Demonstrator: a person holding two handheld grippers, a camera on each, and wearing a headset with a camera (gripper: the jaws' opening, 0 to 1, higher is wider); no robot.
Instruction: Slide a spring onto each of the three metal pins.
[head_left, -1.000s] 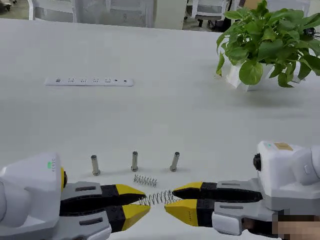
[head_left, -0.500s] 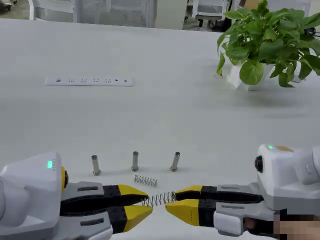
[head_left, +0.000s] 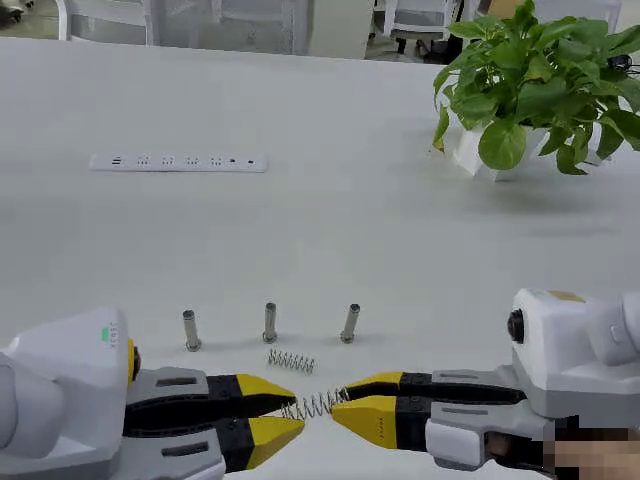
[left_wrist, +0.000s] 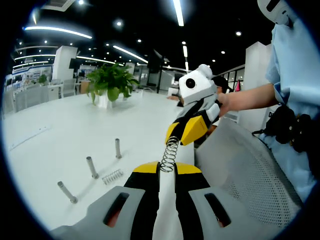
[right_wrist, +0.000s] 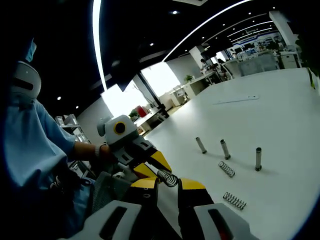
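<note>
Left tool (head_left: 297, 409): I see it nearly closed, pinching one end of the spring (head_left: 315, 403).
Right tool (head_left: 340, 398): nearly closed, pinching the other end.

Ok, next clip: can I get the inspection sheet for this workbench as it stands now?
Surface: white table, plain and flat.
Job's things: three metal pins standing in a row, all bare; held spring spanning the gap between the grippers; two loose springs lying on the table near the pins.
Clutter: power strip far left; potted plant far right.
Grippers: left gripper and right gripper face each other tip to tip, each shut on one end of the held spring.
Cables: nothing seen.
Surroundings: chairs beyond the table; ceiling lights of an office in the gripper views.
</note>
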